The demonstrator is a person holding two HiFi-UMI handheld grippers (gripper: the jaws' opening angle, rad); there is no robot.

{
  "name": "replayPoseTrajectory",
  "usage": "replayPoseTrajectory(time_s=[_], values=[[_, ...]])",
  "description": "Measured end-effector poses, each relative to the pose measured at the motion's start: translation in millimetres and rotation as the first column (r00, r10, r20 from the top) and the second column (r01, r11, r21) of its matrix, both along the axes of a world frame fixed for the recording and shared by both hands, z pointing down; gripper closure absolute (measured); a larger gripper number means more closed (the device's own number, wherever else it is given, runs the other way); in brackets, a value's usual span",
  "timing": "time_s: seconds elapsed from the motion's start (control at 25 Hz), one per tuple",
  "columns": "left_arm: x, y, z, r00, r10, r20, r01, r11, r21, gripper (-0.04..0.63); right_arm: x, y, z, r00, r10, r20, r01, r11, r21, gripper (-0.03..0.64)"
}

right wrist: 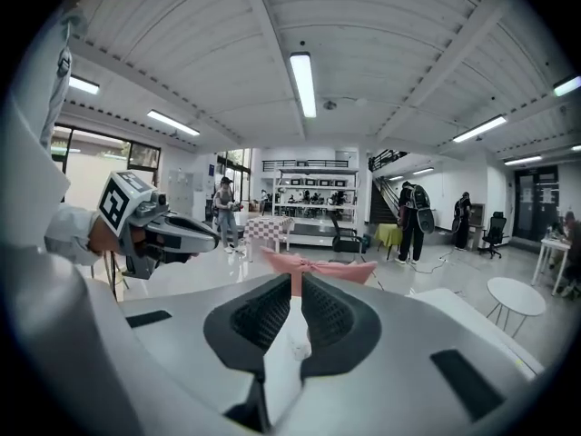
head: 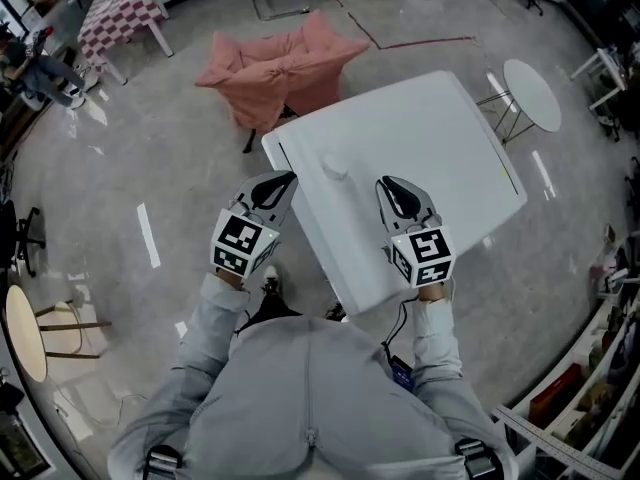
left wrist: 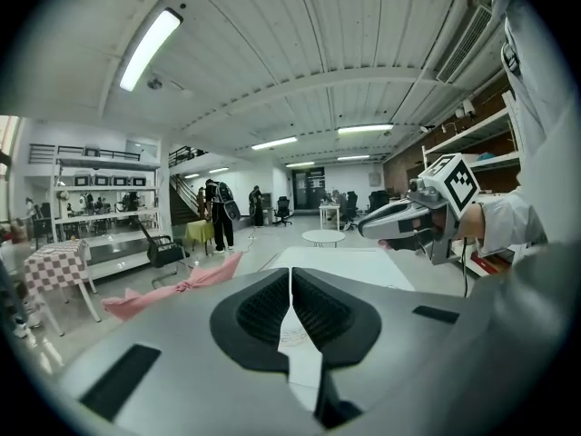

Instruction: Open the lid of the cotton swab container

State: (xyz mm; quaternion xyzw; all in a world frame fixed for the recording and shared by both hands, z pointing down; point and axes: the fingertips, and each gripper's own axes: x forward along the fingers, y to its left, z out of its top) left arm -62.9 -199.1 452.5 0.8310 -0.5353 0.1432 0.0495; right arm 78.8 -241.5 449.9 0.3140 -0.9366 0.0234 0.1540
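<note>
The cotton swab container is a small white object near the far left part of the white table. My left gripper is shut and empty, held at the table's left edge, a little nearer to me than the container. The right gripper hovers over the table to the container's right, also shut and empty. In the left gripper view the jaws are pressed together, with the right gripper ahead on the right. In the right gripper view the jaws meet too, and the left gripper shows on the left.
A chair draped in pink cloth stands just beyond the table's far corner. A small round white table is at the right, a checked table at the far left, shelving at the lower right. People stand far off.
</note>
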Motion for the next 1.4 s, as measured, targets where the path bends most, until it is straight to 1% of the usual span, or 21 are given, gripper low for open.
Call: replayPoseTrajectory(time_s=[0.16, 0.28, 0.48, 0.52, 0.6, 0.64, 0.76, 0.92, 1.16, 1.28, 1.4], values=[[-27.2, -20.6, 11.3, 1.0, 0.03, -0.009, -0.03, 0.999, -0.035, 0.571, -22.8, -16.9, 11.4, 0.999, 0.032, -0.008, -0.033, 0.999, -0.025, 0.578], [-39.0, -35.8, 22.7, 0.999, 0.042, -0.021, -0.043, 0.997, -0.06, 0.571, -33.3, -30.4, 25.8, 0.999, 0.047, -0.015, -0.047, 0.997, -0.057, 0.578], [-52.0, -56.9, 49.0, 0.998, 0.045, -0.033, -0.048, 0.994, -0.103, 0.571, -49.0, -50.5, 54.7, 0.998, 0.031, -0.048, -0.035, 0.995, -0.089, 0.574], [-54.3, -61.3, 53.5, 0.998, 0.044, -0.035, -0.047, 0.993, -0.111, 0.571, -52.4, -54.7, 60.3, 0.999, 0.023, -0.049, -0.027, 0.995, -0.099, 0.563], [-58.2, -69.0, 61.6, 0.998, 0.045, -0.037, -0.049, 0.99, -0.129, 0.571, -59.0, -62.3, 72.1, 0.998, 0.002, -0.055, -0.009, 0.992, -0.127, 0.492], [-59.4, -72.1, 65.4, 0.998, 0.046, -0.037, -0.051, 0.989, -0.138, 0.571, -61.3, -65.8, 78.4, 0.998, -0.006, -0.065, -0.003, 0.991, -0.137, 0.482], [-63.5, -80.3, 77.8, 0.998, 0.045, -0.037, -0.05, 0.985, -0.162, 0.571, -65.9, -76.5, 99.6, 0.995, -0.023, -0.097, 0.008, 0.988, -0.152, 0.46], [-69.3, -89.7, 97.2, 0.998, 0.052, -0.034, -0.057, 0.98, -0.193, 0.571, -74.4, -86.7, 129.6, 0.993, -0.054, -0.103, 0.034, 0.981, -0.19, 0.426], [-75.2, -105.7, 116.6, 0.998, 0.056, -0.027, -0.061, 0.973, -0.223, 0.571, -82.1, -100.2, 175.7, 0.978, -0.106, -0.178, 0.067, 0.975, -0.21, 0.393], [-73.0, -109.9, 128.8, 0.998, 0.062, -0.029, -0.067, 0.967, -0.246, 0.571, -80.3, -102.9, 204.9, 0.969, -0.131, -0.209, 0.077, 0.965, -0.25, 0.383], [-72.1, -113.0, 142.3, 0.997, 0.073, -0.026, -0.077, 0.959, -0.271, 0.571, -79.2, -108.3, 227.5, 0.968, -0.138, -0.211, 0.072, 0.953, -0.293, 0.38]])
